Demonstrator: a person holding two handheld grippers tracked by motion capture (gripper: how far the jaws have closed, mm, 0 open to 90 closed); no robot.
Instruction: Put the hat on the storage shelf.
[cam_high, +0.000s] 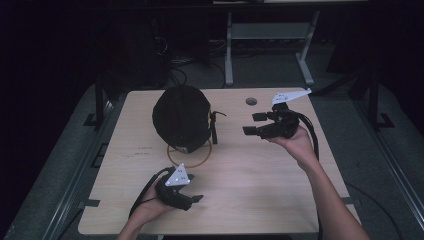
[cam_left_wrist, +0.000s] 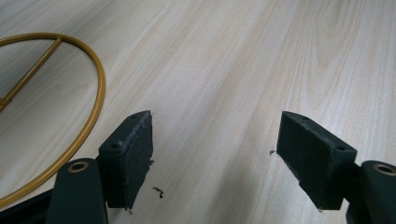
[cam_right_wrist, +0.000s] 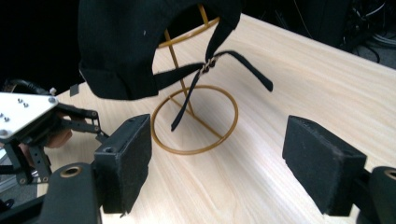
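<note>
My left gripper sits wide open, empty, near the gold wire stand's base ring, right gripper likewise open facing the black cap perched on that stand—soft, light, floppy, so I'd pinch its brim or dangling strap.

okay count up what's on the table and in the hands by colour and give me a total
Black: 3 – cap, left gripper, right gripper
Gold: 1 – wire stand
Total: 4
</note>
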